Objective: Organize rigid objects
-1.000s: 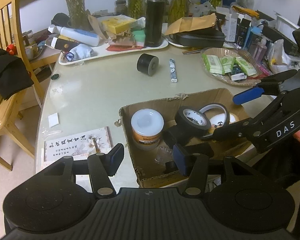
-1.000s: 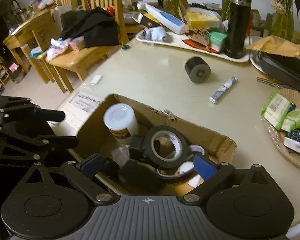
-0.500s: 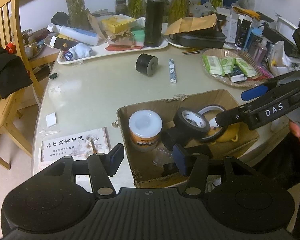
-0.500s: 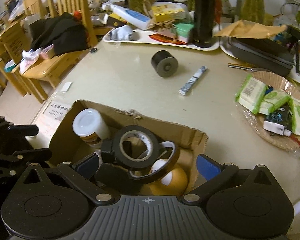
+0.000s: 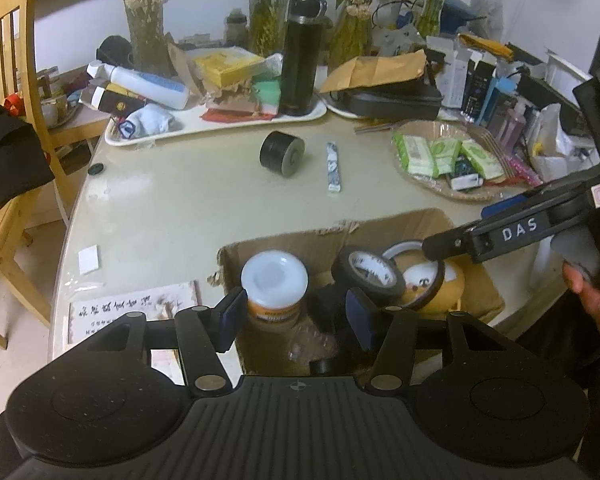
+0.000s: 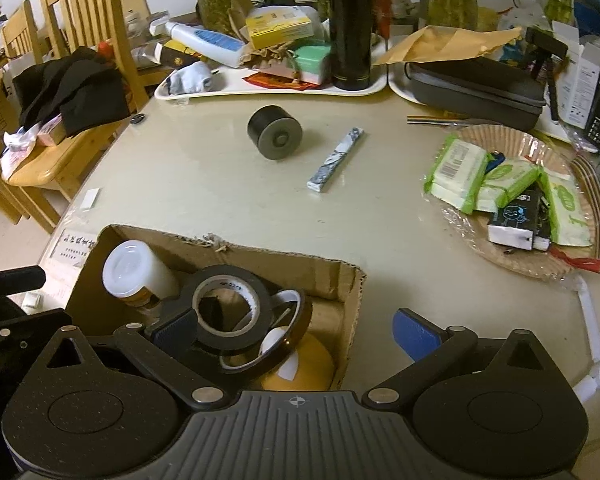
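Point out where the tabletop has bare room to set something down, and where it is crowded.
Bare tabletop lies between the cardboard box and the white tray, broken only by the black cylinder and the patterned stick. Crowded: the tray, the wicker plate of packets, and the box itself.

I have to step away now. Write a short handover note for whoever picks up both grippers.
Left gripper: open, empty, jaws just opened a little, over the torn cardboard box.
Right gripper: open, empty, above the black tape roll.
Done: white-lidded jar, black tape roll, clear tape ring and yellow round toy are boxed.
Left: black cylinder and patterned stick on the table.
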The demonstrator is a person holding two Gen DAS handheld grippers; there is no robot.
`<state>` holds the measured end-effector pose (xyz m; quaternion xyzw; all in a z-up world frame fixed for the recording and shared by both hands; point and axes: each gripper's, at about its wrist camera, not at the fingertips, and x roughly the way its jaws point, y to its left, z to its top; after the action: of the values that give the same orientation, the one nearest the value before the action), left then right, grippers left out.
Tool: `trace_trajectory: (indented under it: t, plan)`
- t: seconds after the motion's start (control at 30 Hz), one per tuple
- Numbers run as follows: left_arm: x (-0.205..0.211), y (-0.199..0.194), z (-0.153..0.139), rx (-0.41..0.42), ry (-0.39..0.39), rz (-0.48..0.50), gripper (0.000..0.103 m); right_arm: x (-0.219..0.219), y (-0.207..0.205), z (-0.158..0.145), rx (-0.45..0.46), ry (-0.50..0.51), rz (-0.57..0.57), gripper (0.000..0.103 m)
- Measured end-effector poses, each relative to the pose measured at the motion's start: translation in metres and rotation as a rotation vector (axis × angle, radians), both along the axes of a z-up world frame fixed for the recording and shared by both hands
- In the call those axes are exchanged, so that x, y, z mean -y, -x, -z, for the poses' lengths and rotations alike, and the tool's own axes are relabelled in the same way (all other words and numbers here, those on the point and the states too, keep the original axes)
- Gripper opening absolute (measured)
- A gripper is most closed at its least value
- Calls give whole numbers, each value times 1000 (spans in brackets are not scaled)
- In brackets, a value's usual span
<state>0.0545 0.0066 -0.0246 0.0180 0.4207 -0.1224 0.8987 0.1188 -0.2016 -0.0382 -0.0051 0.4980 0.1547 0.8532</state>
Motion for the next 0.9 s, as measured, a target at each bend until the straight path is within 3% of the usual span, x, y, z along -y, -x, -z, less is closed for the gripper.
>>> trace_trajectory:
  t: [0.07, 0.1, 0.53, 0.9]
  plan:
    - [1, -2, -1, 8, 3, -10, 74, 0, -1, 0, 0, 1, 5, 103]
    - [2, -2, -1, 24, 4, -18, 76, 0, -2, 1, 1, 3, 7, 103]
    - [8, -22, 1, 55, -4, -44, 76, 3, -14, 3, 9, 25, 28, 103]
    - [4, -36, 1, 85, -27, -70, 76, 7, -48, 2, 40, 68, 21, 103]
